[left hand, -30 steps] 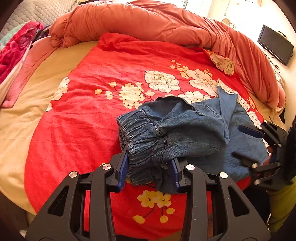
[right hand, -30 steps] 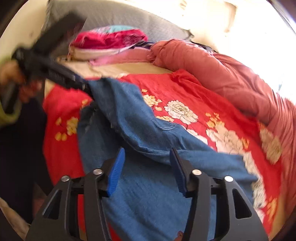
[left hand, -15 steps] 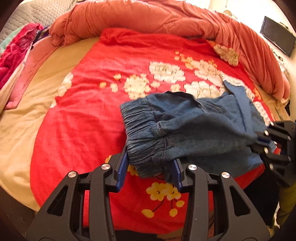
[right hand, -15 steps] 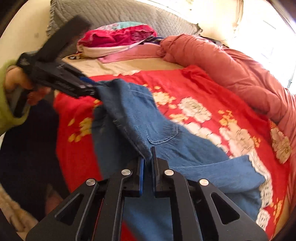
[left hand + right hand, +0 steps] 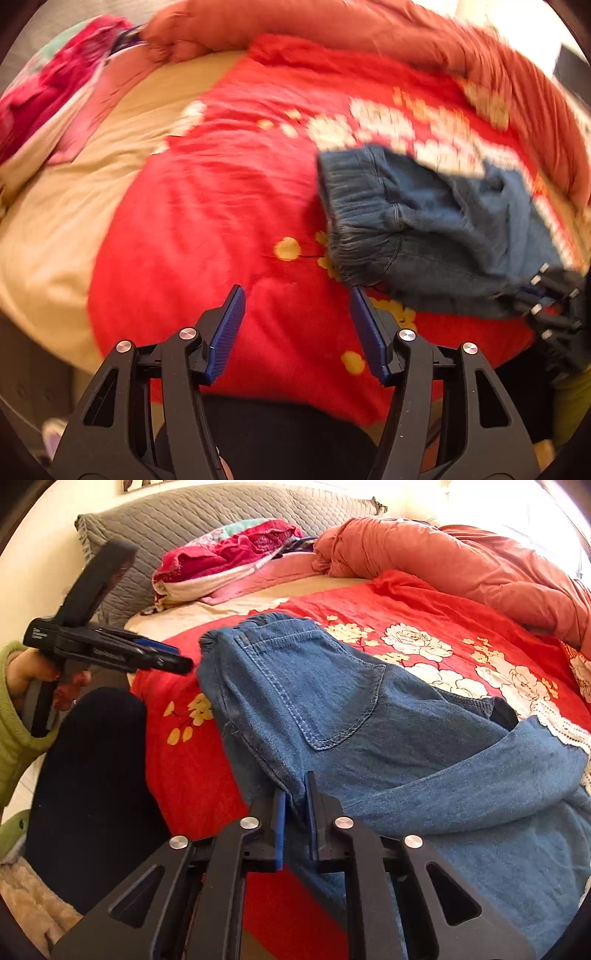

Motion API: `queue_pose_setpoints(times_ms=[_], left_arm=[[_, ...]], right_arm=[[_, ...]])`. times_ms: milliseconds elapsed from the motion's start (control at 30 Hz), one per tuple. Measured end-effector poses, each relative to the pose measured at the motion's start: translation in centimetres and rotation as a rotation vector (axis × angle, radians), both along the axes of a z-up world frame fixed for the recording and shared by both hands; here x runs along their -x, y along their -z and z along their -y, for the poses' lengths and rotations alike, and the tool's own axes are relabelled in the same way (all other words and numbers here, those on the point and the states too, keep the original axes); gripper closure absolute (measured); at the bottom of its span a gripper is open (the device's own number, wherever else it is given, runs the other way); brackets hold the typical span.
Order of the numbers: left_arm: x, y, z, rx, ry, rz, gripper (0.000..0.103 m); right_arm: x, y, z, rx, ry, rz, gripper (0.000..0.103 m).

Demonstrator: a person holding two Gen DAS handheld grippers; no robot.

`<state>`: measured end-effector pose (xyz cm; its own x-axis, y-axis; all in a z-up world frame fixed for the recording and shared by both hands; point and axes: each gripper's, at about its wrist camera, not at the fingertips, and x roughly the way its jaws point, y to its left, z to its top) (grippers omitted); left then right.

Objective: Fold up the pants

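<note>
Denim pants [image 5: 332, 701] lie bunched on the bed's red floral blanket [image 5: 221, 206], right gripper [image 5: 295, 812] with jaws clamped on a fabric fold, left gripper [image 5: 295, 325] just opening, jaws apart, empty, beside the waistband [image 5: 343, 206].

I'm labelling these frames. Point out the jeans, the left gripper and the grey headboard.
jeans [image 5: 332, 701]: right wrist view, back pocket.
left gripper [image 5: 295, 332]: left wrist view, gap between open fingertips.
grey headboard [image 5: 184, 520]: right wrist view, quilted face.
</note>
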<state>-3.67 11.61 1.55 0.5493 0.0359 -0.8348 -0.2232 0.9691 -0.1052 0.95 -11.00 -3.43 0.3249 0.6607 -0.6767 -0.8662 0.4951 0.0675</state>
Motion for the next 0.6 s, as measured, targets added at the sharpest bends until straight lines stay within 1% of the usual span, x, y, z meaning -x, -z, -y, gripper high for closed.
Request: queue_pose_setpoints(times_ms=[67, 133, 200, 267, 300, 333, 367, 433, 467, 500, 533, 600], left_arm=[[0.4, -1.2, 0.4, -0.002, -0.002, 0.042, 0.052], [-0.3, -2.6, 2.3, 0.018, 0.053, 0.096, 0.052], [-1.5, -3.2, 4.1, 0.044, 0.102, 0.125, 0.053], [-3.2, -3.5, 6.7, 0.058, 0.173, 0.152, 0.053], [-3.7, -3.3, 7.9, 0.055, 0.202, 0.165, 0.055], [-4.2, -2.8, 8.7, 0.046, 0.221, 0.155, 0.058], [-4.6, -2.2, 9.5, 0.037, 0.232, 0.134, 0.058], [-5.5, 0.0, 10.1, 0.021, 0.236, 0.072, 0.058], [-5.7, 1.6, 10.1, 0.006, 0.221, 0.023, 0.058], [-5.5, 2.5, 9.9, 0.009, 0.214, 0.004, 0.058], [-5.3, 3.0, 9.6, 0.024, 0.214, 0.005, 0.058], [-5.2, 3.1, 9.3, 0.044, 0.211, 0.022, 0.058]], right_arm=[[0.1, 0.2, 0.3, -0.03, -0.002, -0.024, 0.087], [0.0, 0.3, 0.4, -0.042, 0.003, -0.036, 0.087], [0.1, 0.2, 0.7, -0.055, 0.005, -0.048, 0.086], [0.0, -0.1, 1.1, -0.066, 0.003, -0.066, 0.082], [0.0, -0.2, 1.3, -0.072, 0.003, -0.073, 0.079], [0.2, -0.5, 1.7, -0.084, 0.007, -0.084, 0.077], [0.3, -0.7, 2.2, -0.095, 0.012, -0.092, 0.075], [0.6, -1.4, 3.4, -0.125, 0.031, -0.098, 0.074], [0.6, -1.9, 4.1, -0.141, 0.049, -0.09, 0.072], [0.6, -2.2, 4.6, -0.15, 0.063, -0.08, 0.067], [0.6, -2.8, 5.2, -0.162, 0.092, -0.063, 0.062], [0.1, -3.3, 5.7, -0.168, 0.133, -0.045, 0.06]])
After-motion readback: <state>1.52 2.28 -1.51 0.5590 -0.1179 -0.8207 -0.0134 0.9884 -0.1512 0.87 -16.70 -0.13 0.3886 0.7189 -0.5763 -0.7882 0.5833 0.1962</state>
